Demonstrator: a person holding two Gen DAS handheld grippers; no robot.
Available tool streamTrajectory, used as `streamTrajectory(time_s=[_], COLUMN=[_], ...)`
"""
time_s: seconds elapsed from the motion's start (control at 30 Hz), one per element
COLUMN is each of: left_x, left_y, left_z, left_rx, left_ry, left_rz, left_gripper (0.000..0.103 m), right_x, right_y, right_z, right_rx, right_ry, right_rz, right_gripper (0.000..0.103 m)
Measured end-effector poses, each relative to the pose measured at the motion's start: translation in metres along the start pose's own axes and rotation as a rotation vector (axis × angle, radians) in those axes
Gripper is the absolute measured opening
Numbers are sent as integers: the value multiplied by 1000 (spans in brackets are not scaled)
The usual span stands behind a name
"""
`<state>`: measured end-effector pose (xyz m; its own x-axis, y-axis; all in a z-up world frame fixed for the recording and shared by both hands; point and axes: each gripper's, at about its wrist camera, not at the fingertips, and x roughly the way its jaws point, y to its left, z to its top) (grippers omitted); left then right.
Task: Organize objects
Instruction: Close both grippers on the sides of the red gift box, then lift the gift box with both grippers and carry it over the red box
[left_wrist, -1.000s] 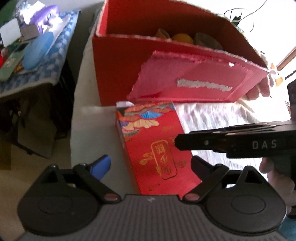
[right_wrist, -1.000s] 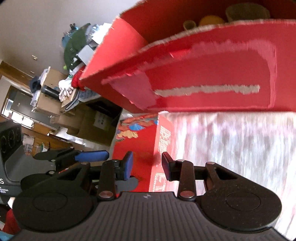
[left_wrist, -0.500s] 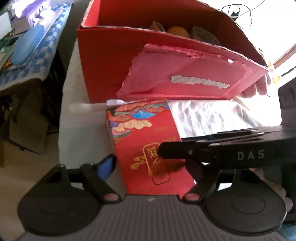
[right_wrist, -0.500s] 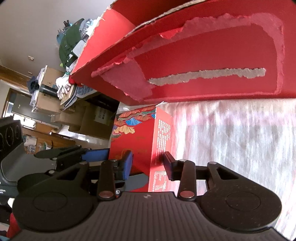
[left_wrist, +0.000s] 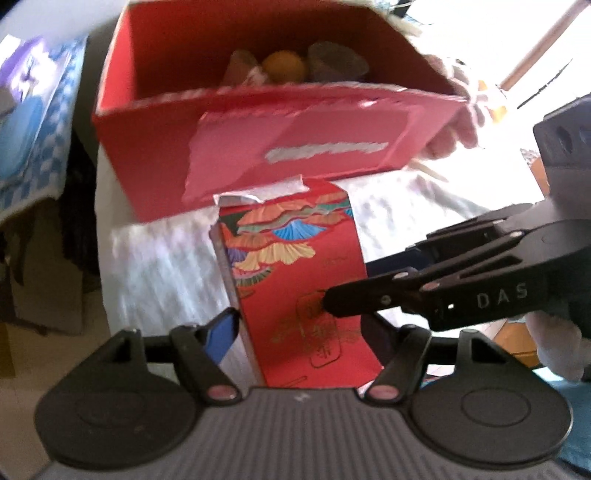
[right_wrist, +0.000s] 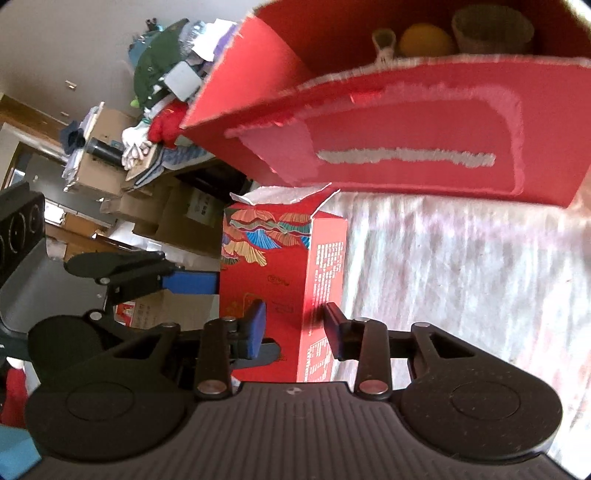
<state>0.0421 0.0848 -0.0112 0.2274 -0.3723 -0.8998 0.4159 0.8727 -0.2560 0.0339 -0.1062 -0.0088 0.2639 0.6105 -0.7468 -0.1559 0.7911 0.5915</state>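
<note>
The red carton (left_wrist: 306, 280) stands upright in the lower middle of both wrist views, on a white cloth (left_wrist: 162, 258), just in front of the big red box (left_wrist: 236, 147). Whether its torn top flap touches the box wall cannot be told.

The left gripper (left_wrist: 299, 325) straddles the carton's broad decorated face and its jaws are closing; the blue pad (left_wrist: 221, 332) sits at the carton's left edge, the other finger is hidden behind the carton's right side, so firm pressure cannot be confirmed.

The right gripper (right_wrist: 291, 325) has the carton's corner between its jaws — blue pad on the decorated face, black finger (right_wrist: 334, 325) on the printed side panel — and its jaws are also closing. They look in contact with the cardboard.

The right gripper's arm crosses in from the right of the left view, over the carton's front.

Open room: bare cloth spreads to the right of the carton in the right view and to its left in the left view, where the cloth's edge drops away to a dark gap.

The big box is open-topped, its near wall torn and peeled; an orange round thing (left_wrist: 282, 66) and brownish cups (right_wrist: 491, 27) lie inside.

Upper left shows a blue checked tabletop (left_wrist: 40, 140) in the left view, and stacked cardboard boxes (right_wrist: 107, 166) and clutter in the right.
</note>
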Motion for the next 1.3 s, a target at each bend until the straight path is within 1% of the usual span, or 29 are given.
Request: streamTrajectory(time_s=[0.23,0.47,0.6,0.8,1.0,1.1,1.3], left_x=[-26,-50,-67,-80,-94,-95,-93], left_y=[-26,-41,-45,-42,-41,-39,-26], left_z=[7,22,33,52,75,87,111], left_rx=[98,163,190,199,221,231,211], left_ry=[-74,-159,-220,-279,-359,-385,-398], left_rz=[-22,-37,-48,-55,4,42,92], left_gripper=[73,73,73,73,73,73,72], right_x=[-30,-57,-71,-81,-84,-83,-72], right_y=[5,12,16,24,29,30,20], right_z=[-4,4,13,31,60,74,103], right_rx=[-29,-37,-51,-93,-124,-142,-115], right_ry=[-81,-189,-250,-311,-379,-394,-421], right_rz=[-3,-13,-9,-17,-2,4,35], right_gripper=[37,37,37,36,36,36,36])
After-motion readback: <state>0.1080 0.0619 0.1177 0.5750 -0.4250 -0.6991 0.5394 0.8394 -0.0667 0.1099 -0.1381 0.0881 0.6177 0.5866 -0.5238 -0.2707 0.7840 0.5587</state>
